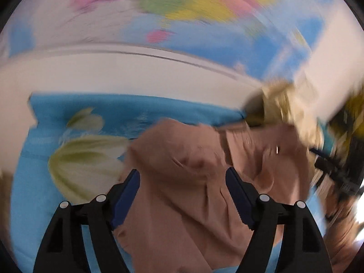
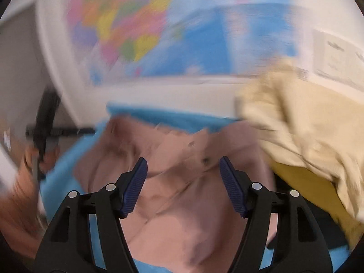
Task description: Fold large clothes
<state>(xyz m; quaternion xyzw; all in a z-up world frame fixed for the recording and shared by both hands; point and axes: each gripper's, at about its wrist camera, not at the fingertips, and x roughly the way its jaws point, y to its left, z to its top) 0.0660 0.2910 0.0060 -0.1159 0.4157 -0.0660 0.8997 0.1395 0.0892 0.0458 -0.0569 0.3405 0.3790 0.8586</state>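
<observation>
Both my left hand-held gripper (image 1: 182, 193) and right hand-held gripper (image 2: 183, 182) gape empty over the crumpled pink shirt (image 1: 193, 182) (centre frame), ready to pinch its edges.

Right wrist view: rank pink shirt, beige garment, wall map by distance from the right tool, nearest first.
From the right tool:
1. Pink shirt, directly beneath and ahead, on the blue sheet.
2. Beige garment, off to the right.
3. Wall map, on the wall behind, farthest.
</observation>
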